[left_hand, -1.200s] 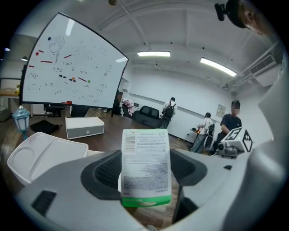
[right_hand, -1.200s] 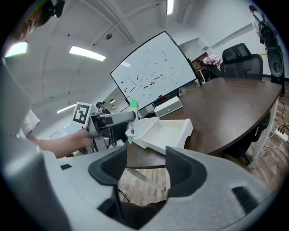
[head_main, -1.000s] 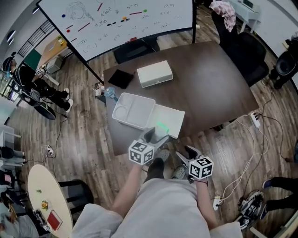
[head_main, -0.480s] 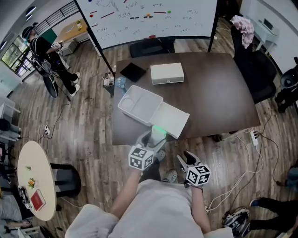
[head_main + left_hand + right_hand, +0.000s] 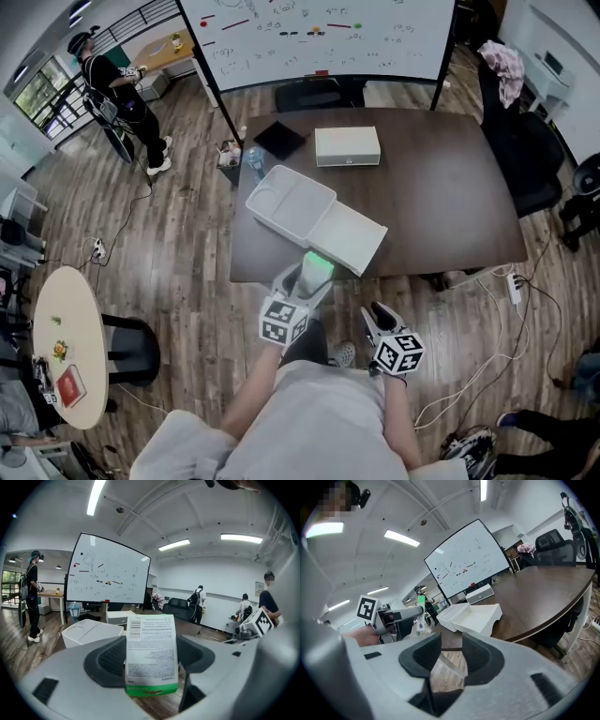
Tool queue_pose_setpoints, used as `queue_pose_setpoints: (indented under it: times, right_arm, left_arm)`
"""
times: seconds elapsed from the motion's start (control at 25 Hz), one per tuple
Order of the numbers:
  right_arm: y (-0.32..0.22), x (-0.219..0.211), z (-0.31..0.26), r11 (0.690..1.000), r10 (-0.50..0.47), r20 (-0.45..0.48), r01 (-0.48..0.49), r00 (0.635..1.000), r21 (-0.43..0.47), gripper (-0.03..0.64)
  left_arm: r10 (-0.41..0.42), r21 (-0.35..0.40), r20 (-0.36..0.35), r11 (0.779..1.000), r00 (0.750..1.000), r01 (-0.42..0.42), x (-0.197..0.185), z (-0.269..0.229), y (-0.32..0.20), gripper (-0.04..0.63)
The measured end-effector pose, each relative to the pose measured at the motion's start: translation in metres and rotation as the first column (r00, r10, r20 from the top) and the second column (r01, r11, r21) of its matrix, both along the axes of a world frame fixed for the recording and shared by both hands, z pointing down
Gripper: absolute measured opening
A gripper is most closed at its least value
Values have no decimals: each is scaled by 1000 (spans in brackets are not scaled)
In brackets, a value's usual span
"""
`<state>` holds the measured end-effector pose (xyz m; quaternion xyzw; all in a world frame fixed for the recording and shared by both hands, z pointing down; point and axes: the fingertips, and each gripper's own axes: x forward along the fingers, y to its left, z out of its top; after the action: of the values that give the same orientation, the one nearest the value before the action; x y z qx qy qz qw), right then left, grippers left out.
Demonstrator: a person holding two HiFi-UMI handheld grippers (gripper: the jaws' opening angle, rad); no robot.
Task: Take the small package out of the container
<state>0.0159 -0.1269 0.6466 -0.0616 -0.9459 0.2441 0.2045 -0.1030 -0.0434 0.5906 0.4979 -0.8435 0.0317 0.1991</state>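
Drawn back from the open white plastic container (image 5: 292,199), left gripper (image 5: 312,278) clamps the small green-edged package (image 5: 151,653).
Only its own view shows the barcode; the right gripper (image 5: 451,654), empty, has just narrowed its jaws.

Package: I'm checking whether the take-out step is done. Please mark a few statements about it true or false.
1. The left gripper clamps the package. True.
2. The package lies in the container. False: it is held outside it, by the near edge of the table.
3. The container is open. True.
4. The package's lower edge is red. False: it is green.
5. A white box sits on the table beyond the container. True.
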Motion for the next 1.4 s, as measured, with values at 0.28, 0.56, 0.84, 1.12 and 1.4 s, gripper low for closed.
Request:
queue_pose_setpoints:
  times: [0.28, 0.56, 0.84, 1.12, 1.4]
  right_arm:
    - [3, 0, -6, 1000, -12, 29, 13, 999, -18, 79]
    - [-6, 5, -5, 1000, 12, 15, -12, 1000, -13, -2]
    - [11, -2, 1, 999, -47, -14, 47, 999, 8, -2]
    - [10, -1, 2, 1000, -17, -32, 17, 999, 0, -3]
    - [11, 5, 2, 1000, 7, -33, -7, 999, 1, -3]
  left_arm:
    - [6, 7, 3, 1000, 1000, -6, 6, 0, -1, 321]
    - [16, 17, -3, 1000, 1000, -16, 16, -1, -3, 321]
    - [-3, 16, -2, 1000, 1000, 3, 15, -1, 8, 321]
    - [-9, 14, 2, 1000, 1000, 9, 16, 1, 15, 321]
    - [-1, 21, -3, 1000, 1000, 1, 21, 4, 18, 321]
